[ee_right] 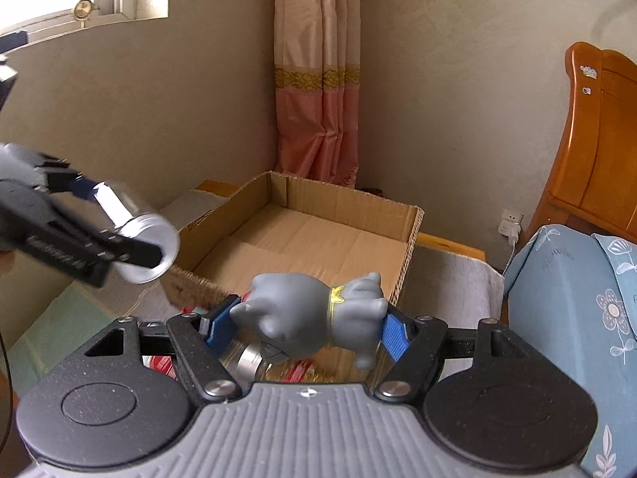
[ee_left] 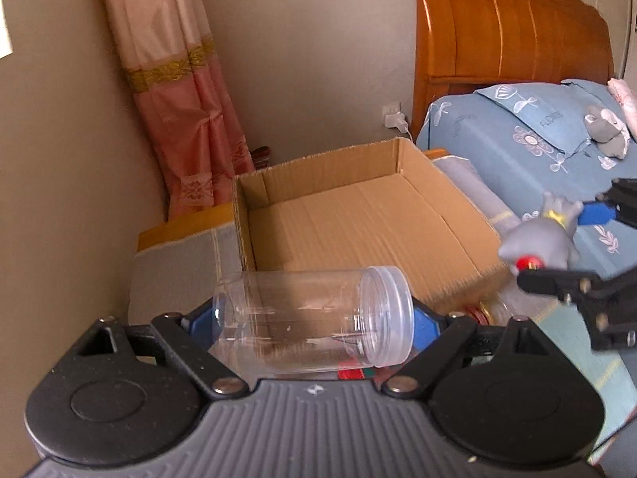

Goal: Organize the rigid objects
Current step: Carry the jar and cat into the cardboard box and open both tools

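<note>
My left gripper [ee_left: 312, 320] is shut on a clear plastic jar [ee_left: 314, 314] with a clear lid, held sideways above the near edge of an open cardboard box [ee_left: 358, 215]. It also shows in the right wrist view [ee_right: 131, 235], left of the box [ee_right: 318, 235]. My right gripper [ee_right: 306, 324] is shut on a grey toy figure [ee_right: 314, 314] with a yellow collar, held sideways before the box's near wall. That toy [ee_left: 537, 239] and gripper appear at the right in the left wrist view. The box is empty.
The box stands on a low cloth-covered surface [ee_left: 175, 263] in the room corner by a pink curtain [ee_left: 187, 99]. A bed with blue bedding [ee_left: 529, 139] and wooden headboard lies to the right. Red and metal-lidded items [ee_right: 254, 358] lie below my right gripper.
</note>
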Demonstrator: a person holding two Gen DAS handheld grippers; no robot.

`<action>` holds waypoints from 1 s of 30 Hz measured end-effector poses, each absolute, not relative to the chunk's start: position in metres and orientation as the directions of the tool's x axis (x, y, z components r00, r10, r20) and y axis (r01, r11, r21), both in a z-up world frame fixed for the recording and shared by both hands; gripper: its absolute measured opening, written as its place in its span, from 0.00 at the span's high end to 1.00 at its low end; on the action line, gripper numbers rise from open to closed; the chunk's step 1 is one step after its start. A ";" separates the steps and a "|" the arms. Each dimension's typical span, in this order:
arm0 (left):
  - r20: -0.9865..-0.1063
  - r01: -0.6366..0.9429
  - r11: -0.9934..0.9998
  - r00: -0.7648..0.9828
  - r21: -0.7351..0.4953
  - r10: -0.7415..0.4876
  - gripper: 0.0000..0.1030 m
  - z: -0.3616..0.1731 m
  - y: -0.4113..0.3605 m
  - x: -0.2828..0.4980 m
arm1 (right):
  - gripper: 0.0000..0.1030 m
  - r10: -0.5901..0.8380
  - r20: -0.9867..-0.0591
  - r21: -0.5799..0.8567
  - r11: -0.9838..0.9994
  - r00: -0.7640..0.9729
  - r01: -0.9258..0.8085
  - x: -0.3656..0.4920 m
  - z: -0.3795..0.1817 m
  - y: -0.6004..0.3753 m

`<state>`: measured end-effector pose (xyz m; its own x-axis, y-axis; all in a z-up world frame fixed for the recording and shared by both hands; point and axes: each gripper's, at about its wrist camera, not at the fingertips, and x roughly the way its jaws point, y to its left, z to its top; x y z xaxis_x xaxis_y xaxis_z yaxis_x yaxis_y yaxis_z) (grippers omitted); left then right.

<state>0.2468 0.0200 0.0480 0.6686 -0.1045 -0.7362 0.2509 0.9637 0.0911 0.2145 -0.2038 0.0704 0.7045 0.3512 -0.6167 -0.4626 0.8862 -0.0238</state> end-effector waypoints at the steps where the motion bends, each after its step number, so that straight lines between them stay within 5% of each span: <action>1: -0.741 0.255 0.962 0.664 0.096 -0.102 0.13 0.048 0.018 0.256 | 0.26 0.347 -0.622 -0.028 0.886 0.702 -0.462 0.221 0.070 -0.201; 18: -0.788 0.229 0.970 0.611 0.084 -0.076 0.11 0.022 0.003 0.376 | 0.26 0.313 -0.674 -0.015 0.899 0.669 -0.437 0.283 0.053 -0.198; 30: -0.778 0.223 0.971 0.624 0.091 -0.071 0.10 0.025 0.021 0.359 | 0.26 0.304 -0.700 -0.012 0.900 0.647 -0.435 0.314 0.042 -0.190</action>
<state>0.3585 0.0213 0.0248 0.6239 -0.0707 -0.7783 0.2233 0.9705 0.0908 0.3140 -0.1896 0.0422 0.6468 0.3036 -0.6996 -0.4354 0.9001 -0.0119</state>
